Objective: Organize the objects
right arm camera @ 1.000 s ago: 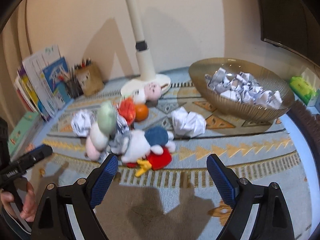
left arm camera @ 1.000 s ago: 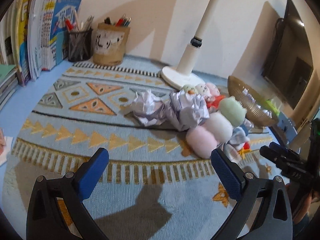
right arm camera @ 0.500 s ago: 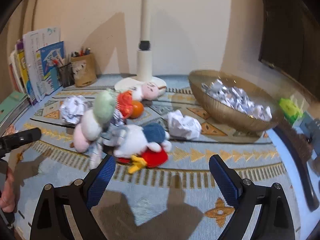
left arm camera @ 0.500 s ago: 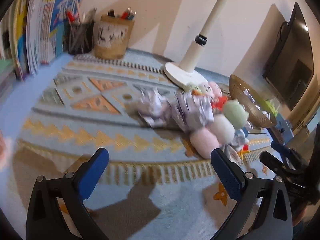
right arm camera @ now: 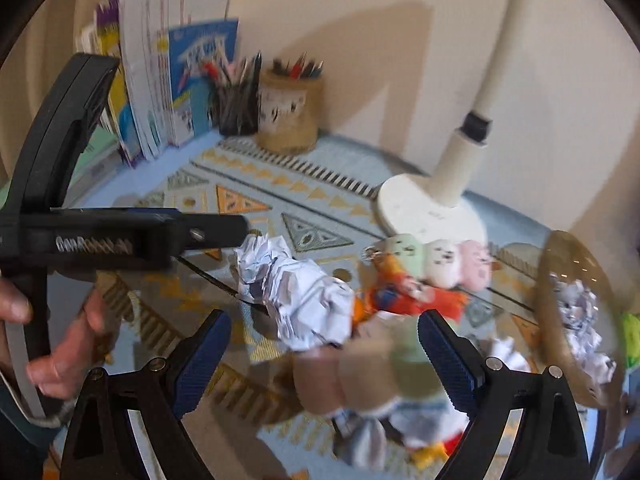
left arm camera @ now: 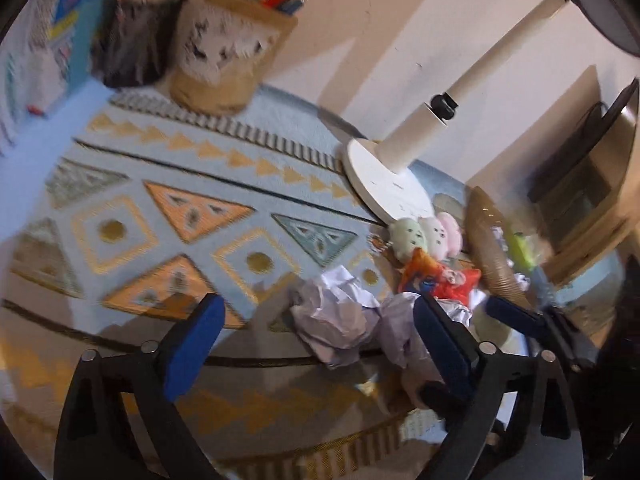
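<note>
Hovering over the patterned blue rug (left arm camera: 168,184), my left gripper (left arm camera: 316,344) has its blue pads wide apart and is closing in a little; a crumpled paper ball (left arm camera: 336,320) lies on the rug in the gap ahead of them, touched by neither pad. A second wad (left arm camera: 400,328) sits just beside it, partly behind my right-hand pad. My right gripper (right arm camera: 324,356) also stands wide, gripping nothing; below it and between its pads is a blurred heap of plush toys (right arm camera: 360,380), pale pink, cream and green, and the two paper balls (right arm camera: 296,292) lie touching each other just beyond. In the right wrist view my left hand (right arm camera: 60,352) shows at the edge, wrapped round the black handle of the other gripper, whose finger (right arm camera: 216,232) reaches to the nearer paper ball. Behind the heap, three small round plush heads (right arm camera: 440,260) sit in a row against the white lamp base (right arm camera: 424,216), with an orange and red toy (right arm camera: 404,300) in front of them. The brown wicker bowl (right arm camera: 560,264) at the right holds more crumpled paper (right arm camera: 580,320). Against the wall stand a tan pen holder (right arm camera: 290,112), a dark mesh pen cup (right arm camera: 236,114) and upright books (right arm camera: 168,80)
</note>
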Tool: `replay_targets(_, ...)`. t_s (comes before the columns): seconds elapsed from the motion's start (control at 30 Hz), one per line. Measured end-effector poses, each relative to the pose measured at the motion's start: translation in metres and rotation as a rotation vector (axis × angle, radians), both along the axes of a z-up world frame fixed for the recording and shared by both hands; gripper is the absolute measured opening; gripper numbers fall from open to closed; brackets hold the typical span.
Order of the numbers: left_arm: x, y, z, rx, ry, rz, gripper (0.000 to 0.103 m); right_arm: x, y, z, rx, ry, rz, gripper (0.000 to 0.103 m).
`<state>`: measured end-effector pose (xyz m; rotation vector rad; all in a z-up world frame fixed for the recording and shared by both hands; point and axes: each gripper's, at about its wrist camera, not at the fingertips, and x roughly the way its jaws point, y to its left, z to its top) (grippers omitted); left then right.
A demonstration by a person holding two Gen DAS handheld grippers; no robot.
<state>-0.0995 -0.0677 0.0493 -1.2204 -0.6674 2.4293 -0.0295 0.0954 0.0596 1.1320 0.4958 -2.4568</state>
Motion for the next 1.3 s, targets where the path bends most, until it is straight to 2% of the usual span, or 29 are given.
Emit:
replay_targets(0.13, -0.005, 0.002, -0.008, 0.005, -0.005, 0.013, 0.082, -0.013, 0.000, -0.018, 0.025, -0.011, 0.008, 0.093)
replay_targets(0.17, -0.007, 0.002, -0.008, 0.017, -0.011, 0.005, 0.079, -0.015, -0.002, -0.021, 0.032, -0.012, 0.009, 0.090)
replay_targets(0.23, -0.007, 0.003, -0.009, 0.042, -0.003, 0.004, 0.079, -0.020, -0.001, -0.029, 0.046, -0.032, 0.014, 0.075)
replay_targets(0.27, -0.006, 0.005, -0.010, 0.045, -0.001, 0.000, 0.079, -0.022, 0.000, -0.033, 0.042, -0.042, 0.016, 0.073)
replay_targets(0.33, -0.006, 0.008, -0.009, 0.013, 0.008, 0.002, 0.064, -0.022, 0.000, -0.036, 0.037, -0.025, 0.015, 0.057)
replay_targets(0.37, -0.006, 0.011, -0.011, 0.017, 0.004, -0.020, 0.049, -0.021, 0.001, -0.036, 0.035, -0.016, 0.013, 0.049)
replay_targets(0.4, -0.006, 0.011, -0.012, 0.040, 0.004, -0.029, 0.046, -0.020, 0.002, -0.035, 0.022, -0.013, 0.008, 0.044)
replay_targets(0.53, 0.003, 0.008, -0.004, 0.023, 0.050, 0.001, 0.043, -0.011, 0.015, -0.022, -0.070, 0.028, -0.018, 0.044)
replay_targets(0.67, 0.029, 0.001, 0.020, 0.078, 0.126, -0.011, 0.043, 0.008, 0.036, 0.009, -0.196, 0.061, -0.033, 0.043)
replay_targets(0.77, 0.057, 0.010, 0.029, 0.120, 0.142, -0.089, 0.044, 0.040, 0.057, 0.038, -0.279, 0.098, -0.032, 0.044)
replay_targets(0.87, 0.085, 0.025, 0.021, 0.147, 0.102, -0.223, 0.044, 0.078, 0.089, 0.048, -0.293, 0.129, -0.052, 0.044)
replay_targets(0.93, 0.099, 0.036, 0.014, 0.088, 0.104, -0.246, 0.043, 0.097, 0.111, 0.039, -0.257, 0.123, -0.091, 0.044)
replay_targets(0.97, 0.106, 0.046, 0.010, 0.028, 0.111, -0.253, 0.043, 0.103, 0.119, 0.032, -0.224, 0.115, -0.115, 0.044)
replay_targets(1.03, 0.112, 0.063, 0.005, -0.046, 0.113, -0.265, 0.044, 0.112, 0.141, 0.008, -0.169, 0.070, -0.186, 0.044)
replay_targets(1.1, 0.119, 0.075, 0.006, -0.123, 0.137, -0.260, 0.050, 0.113, 0.159, -0.010, -0.187, -0.007, -0.235, 0.044)
replay_targets(1.13, 0.123, 0.083, 0.006, -0.185, 0.155, -0.250, 0.052, 0.112, 0.169, -0.019, -0.216, -0.061, -0.257, 0.044)
replay_targets(1.17, 0.125, 0.087, 0.006, -0.231, 0.163, -0.248, 0.056, 0.111, 0.179, -0.027, -0.260, -0.111, -0.278, 0.044)
replay_targets(1.23, 0.132, 0.095, 0.005, -0.315, 0.158, -0.262, 0.077, 0.110, 0.194, -0.034, -0.316, -0.148, -0.298, 0.045)
replay_targets(1.27, 0.134, 0.098, 0.004, -0.338, 0.153, -0.271, 0.091, 0.112, 0.198, -0.036, -0.322, -0.154, -0.304, 0.045)
replay_targets(1.3, 0.137, 0.100, 0.003, -0.356, 0.151, -0.278, 0.094, 0.113, 0.199, -0.037, -0.320, -0.159, -0.306, 0.045)
